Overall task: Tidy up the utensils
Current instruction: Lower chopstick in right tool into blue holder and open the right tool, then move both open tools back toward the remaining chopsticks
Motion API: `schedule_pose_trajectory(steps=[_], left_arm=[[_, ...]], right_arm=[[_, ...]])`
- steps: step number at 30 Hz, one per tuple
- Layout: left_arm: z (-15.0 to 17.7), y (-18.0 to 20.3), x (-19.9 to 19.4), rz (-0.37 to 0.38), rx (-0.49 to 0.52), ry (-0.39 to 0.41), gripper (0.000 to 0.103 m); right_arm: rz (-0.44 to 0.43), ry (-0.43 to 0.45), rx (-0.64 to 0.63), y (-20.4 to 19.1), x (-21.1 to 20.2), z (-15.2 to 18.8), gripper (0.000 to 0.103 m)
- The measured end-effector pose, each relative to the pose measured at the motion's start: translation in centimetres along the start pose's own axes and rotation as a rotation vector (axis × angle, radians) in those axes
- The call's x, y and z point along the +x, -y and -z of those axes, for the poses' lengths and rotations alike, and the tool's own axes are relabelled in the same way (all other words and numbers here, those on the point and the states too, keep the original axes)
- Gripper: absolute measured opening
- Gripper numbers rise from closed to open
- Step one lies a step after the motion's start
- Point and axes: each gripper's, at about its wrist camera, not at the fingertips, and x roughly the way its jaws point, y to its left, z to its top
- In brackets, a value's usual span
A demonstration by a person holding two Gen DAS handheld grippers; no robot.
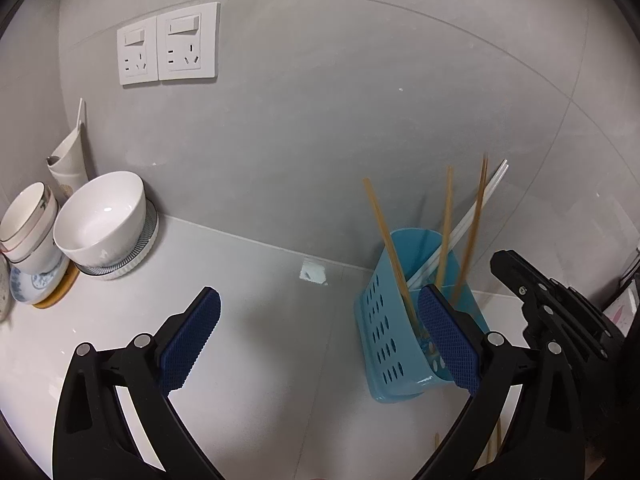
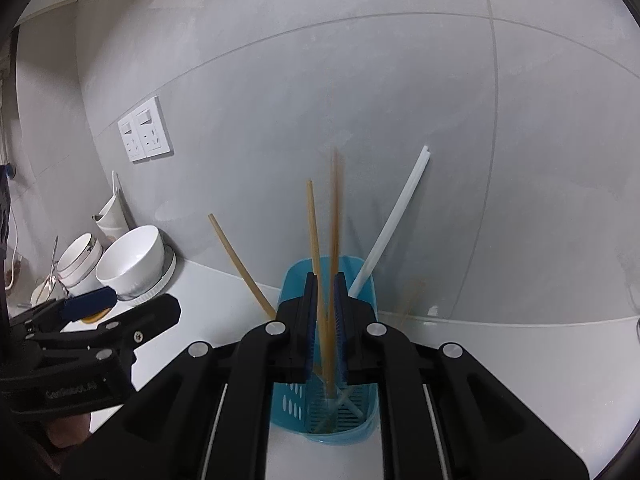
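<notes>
Two grippers over a white worktop [image 1: 248,320] in a kitchen corner with grey tiled walls. Right gripper [image 2: 327,320] has its jaws nearly closed around a couple of wooden chopsticks [image 2: 334,216], right above the blue perforated utensil holder [image 2: 296,280]. One of those sticks looks blurred, and honestly I can't tell if the pads are really pinching them or just sitting beside them, there's a thin gap showing. The holder stands against the back wall, at the rear edge of the worktop. Another wooden chopstick [image 2: 236,258] leans out to the holder's left, and a pair of white chopsticks [image 2: 400,208] leans off to its right against the wall.

Left gripper [image 1: 320,332] is spread wide with nothing in it, hovering just left of the holder. Over in the far left corner there's a stack of white bowls [image 1: 100,220] on plates, and a double wall socket [image 1: 168,46] above them.
</notes>
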Motion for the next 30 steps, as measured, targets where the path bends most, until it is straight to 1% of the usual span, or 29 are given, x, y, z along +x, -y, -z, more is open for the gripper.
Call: schedule_pose_trajectory(steps=[1,3,5,6,7,8,9,11,12,14,15,17,21,23,27,30], left_arm=[[0.0,0.0,0.0,-0.008,0.002,0.002,0.097],[-0.1,0.0,-0.2,-0.009,-0.001,0.003,0.097],[-0.2,-0.1,-0.4,-0.005,-0.008,0.002,0.097],[-0.1,-0.1,-0.5,-0.002,-0.009,0.0,0.097],[-0.1,0.0,-0.6,-0.001,-0.009,0.0,0.097],[-0.1,0.0,-0.8,0.003,-0.01,0.0,0.097],[0.0,0.1,-0.9,0.005,-0.009,-0.001,0.097],[0.1,0.3,-1.3,0.016,-0.006,-0.002,0.097],[0.2,0.5,-1.5,0.02,-0.003,-0.001,0.097],[0.5,0.9,-1.9,0.021,0.007,0.004,0.097],[0.7,1.2,-2.1,0.017,0.015,0.006,0.097],[1.2,1.8,-2.4,0.023,0.025,0.004,0.097],[2.4,2.6,-3.0,0.04,0.039,-0.012,0.097],[3.0,3.0,-3.1,0.046,0.043,-0.022,0.097],[5.0,3.9,-3.3,0.059,0.045,-0.059,0.097],[6.9,4.7,-3.3,0.072,0.051,-0.097,0.097]], right_arm=[[0.014,0.004,-0.009,0.0,-0.3,-0.1,0.009],[0.026,0.005,-0.023,0.0,-0.8,-0.2,0.018],[0.047,0.007,-0.035,0.3,-1.7,-0.1,0.035],[0.054,0.01,-0.037,0.4,-2.1,-0.1,0.038],[0.062,0.01,-0.041,0.6,-2.6,0.0,0.045],[0.067,0.008,-0.041,0.8,-3.0,0.1,0.049],[0.072,0.005,-0.041,1.0,-3.3,0.1,0.05],[0.086,-0.006,-0.043,1.5,-4.2,0.4,0.058],[0.088,-0.009,-0.04,1.8,-4.5,0.6,0.06],[0.099,-0.019,-0.032,2.3,-5.4,1.0,0.071],[0.1,-0.023,-0.027,2.6,-5.9,1.3,0.073],[0.109,-0.031,-0.021,3.1,-6.6,1.8,0.082],[0.111,-0.052,0.016,4.5,-7.9,2.9,0.091],[0.128,-0.06,0.035,5.3,-8.6,3.6,0.095],[0.176,-0.089,0.048,6.7,-9.7,5.3,0.095],[0.207,-0.127,0.045,7.6,-10.4,6.9,0.095]])
